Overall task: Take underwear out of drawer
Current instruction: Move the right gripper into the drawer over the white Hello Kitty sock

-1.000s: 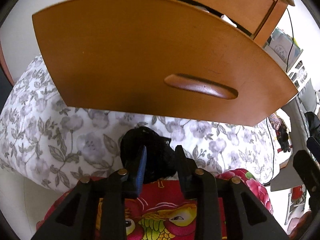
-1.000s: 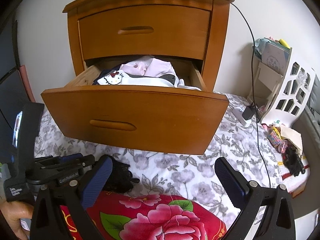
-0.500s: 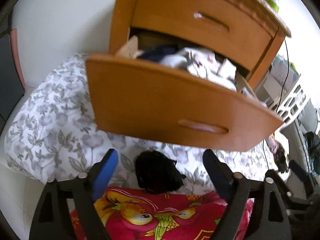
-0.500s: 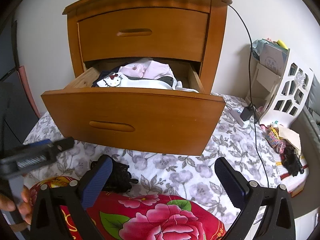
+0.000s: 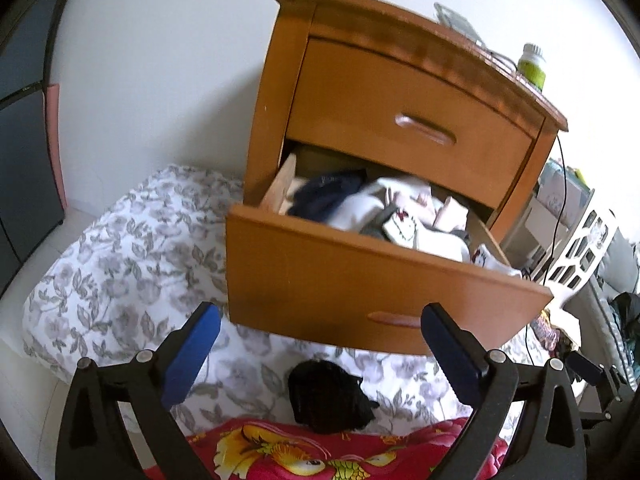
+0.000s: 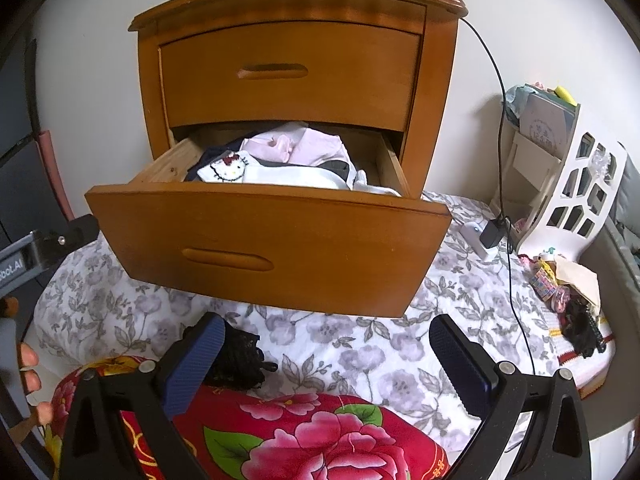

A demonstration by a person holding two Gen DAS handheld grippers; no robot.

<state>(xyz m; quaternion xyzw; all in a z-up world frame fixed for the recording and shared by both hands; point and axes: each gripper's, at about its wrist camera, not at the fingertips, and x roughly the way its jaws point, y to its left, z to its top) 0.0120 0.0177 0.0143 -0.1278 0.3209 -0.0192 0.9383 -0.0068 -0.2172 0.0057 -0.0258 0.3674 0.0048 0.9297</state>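
The left gripper [image 5: 320,344], its jaws just opened wide, holds nothing. Below the open drawer [image 5: 360,280] lies the underwear [image 5: 326,396], a crumpled black lacy bundle on the quilt [image 6: 360,344]. The right gripper [image 6: 324,360] gapes empty.

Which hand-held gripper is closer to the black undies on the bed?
Hard to tell. The black undies lie between and just beyond the left hand-held gripper's open fingers; the right hand-held gripper's left finger overlaps them.
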